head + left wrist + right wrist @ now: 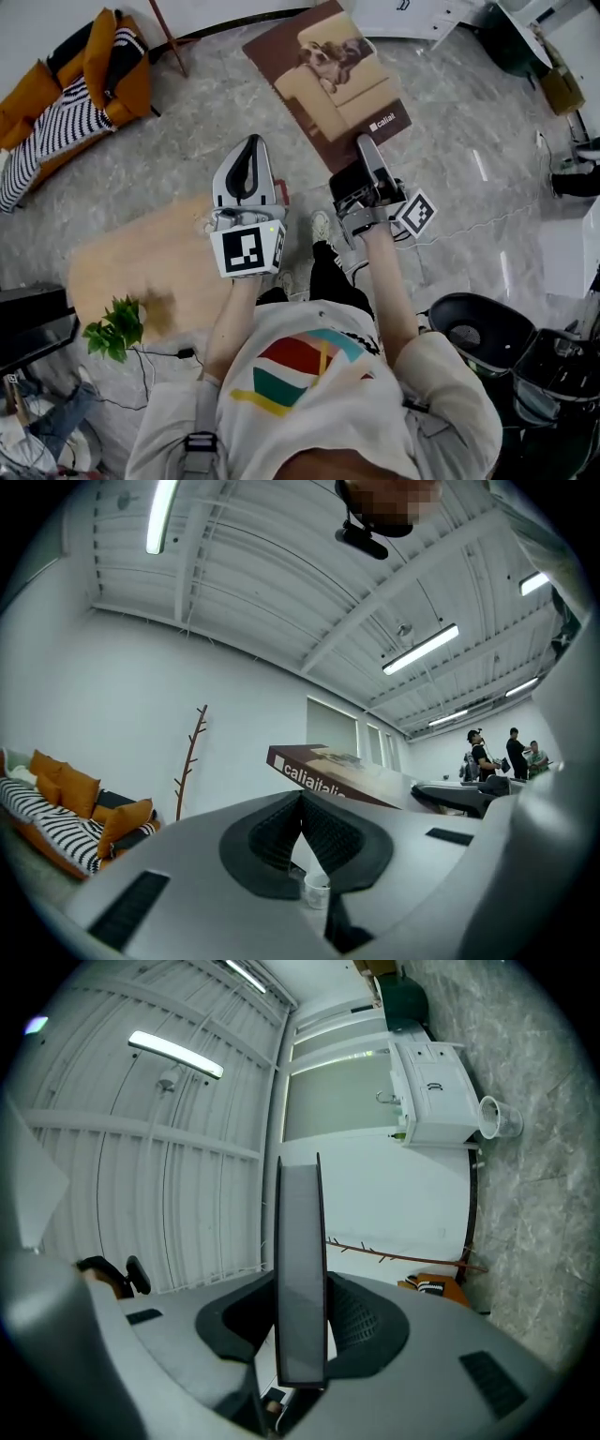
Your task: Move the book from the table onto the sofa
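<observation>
Nearest to you, your left gripper (249,155) had its jaws closed together with nothing between them; in the left gripper view they met at a point (302,799). It hung just beside the right one, and I judge you kept it there as a free helper, because the book did not need a second grip for carrying.

Your right gripper (367,150) was clamped on the book (328,80). The right gripper view showed the book (300,1260) edge-on, standing between the two jaws, which pressed on both covers. You held it by the near edge, so the rest of it stuck out forward like a tray, with the cover picture facing up. Such a grip at one edge leaves the whole weight in front of the jaws, and this is probably why the gripper pointed a little upward, to keep the far end from sagging.

The book was already off the worktop (150,272), which stood low on your left with a small green plant (117,328) at its corner. The book was in the air above the marble floor (234,103).

Farther away, at the upper left, was the orange sofa (136,89) with a striped blanket (66,127), well apart from the book. The left gripper view also showed this sofa (47,841) at its left edge, so I judge you were about halfway through the task.
</observation>
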Available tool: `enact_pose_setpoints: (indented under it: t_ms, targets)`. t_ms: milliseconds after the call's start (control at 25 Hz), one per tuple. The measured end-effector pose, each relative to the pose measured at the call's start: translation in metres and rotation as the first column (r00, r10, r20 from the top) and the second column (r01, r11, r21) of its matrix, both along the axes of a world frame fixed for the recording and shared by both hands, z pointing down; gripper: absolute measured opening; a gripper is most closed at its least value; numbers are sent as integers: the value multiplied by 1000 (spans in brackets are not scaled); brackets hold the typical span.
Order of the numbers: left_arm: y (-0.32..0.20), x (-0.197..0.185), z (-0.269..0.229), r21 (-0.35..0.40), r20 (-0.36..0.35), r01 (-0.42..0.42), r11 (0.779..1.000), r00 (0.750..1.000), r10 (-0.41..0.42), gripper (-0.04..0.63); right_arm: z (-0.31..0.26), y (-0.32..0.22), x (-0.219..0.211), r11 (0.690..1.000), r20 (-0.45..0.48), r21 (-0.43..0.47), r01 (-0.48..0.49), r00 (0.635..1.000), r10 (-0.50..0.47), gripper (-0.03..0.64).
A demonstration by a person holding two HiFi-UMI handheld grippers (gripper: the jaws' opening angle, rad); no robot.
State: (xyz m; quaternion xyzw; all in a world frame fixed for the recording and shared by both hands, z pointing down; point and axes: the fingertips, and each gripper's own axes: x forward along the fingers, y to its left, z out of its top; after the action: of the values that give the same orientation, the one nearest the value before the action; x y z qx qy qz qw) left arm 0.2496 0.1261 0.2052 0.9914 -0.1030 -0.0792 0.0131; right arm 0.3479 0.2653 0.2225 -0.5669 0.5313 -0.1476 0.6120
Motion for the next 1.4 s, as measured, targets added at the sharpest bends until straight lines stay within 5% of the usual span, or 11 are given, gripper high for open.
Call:
enact_pose_setpoints:
  t_ms: [320,600,960,1120,1400]
  targets:
    - [-33,126,5,4,19,149,989,989,-149,6,4,-50,133,987,4,-3,159,987,-159,156]
    - [-96,177,-12,16,5,339,941,941,-339,6,-15,-109,221,956,-47,-18,294,955,-294,156]
    - [-225,174,-8,44,6,565,824,825,-566,6,-3,-277,245,855,-24,8,519,855,-518,156]
    - [-309,160,-1,19,1,661,750,750,-661,6,-1,-376,240,789,-27,-3,614,789,-614,156]
    - [-442,128,-21,27,-19,756,653,654,-756,6,-19,-536,221,700,-42,12,714,700,-713,156]
